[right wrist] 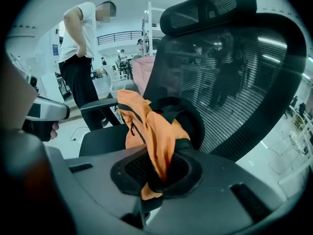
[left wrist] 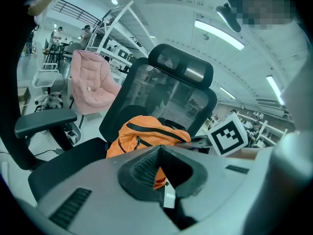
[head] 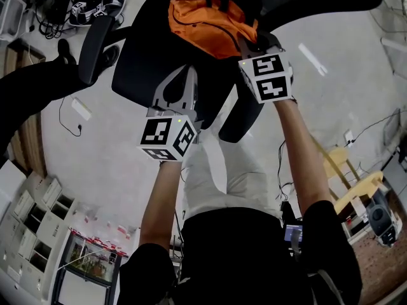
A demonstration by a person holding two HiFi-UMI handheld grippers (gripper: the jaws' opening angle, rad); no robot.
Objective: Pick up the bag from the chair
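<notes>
The right claw (right wrist: 156,180) is clenched on a fold of the orange bag (right wrist: 146,124), the cloth pinched between its dark pads with a tuck of it sticking out underneath. The bag itself sits on the black seat (head: 143,62) of an office chair, close up against the mesh backrest (right wrist: 234,82), with black straps and a zip showing along its side. The left claw (left wrist: 164,175) hangs over the front part of the seat, short of the bag and grasping nothing; its jaws stand a narrow gap apart, and a sliver of orange shows through that gap from beyond. From the head view both forearms reach down toward the chair, the right one further in than the left. An armrest (head: 95,46) juts out on the left side of the seat. Further back in the room are a pink padded chair (left wrist: 90,84) and a person (right wrist: 80,48) in a white top standing with hands on hips.
</notes>
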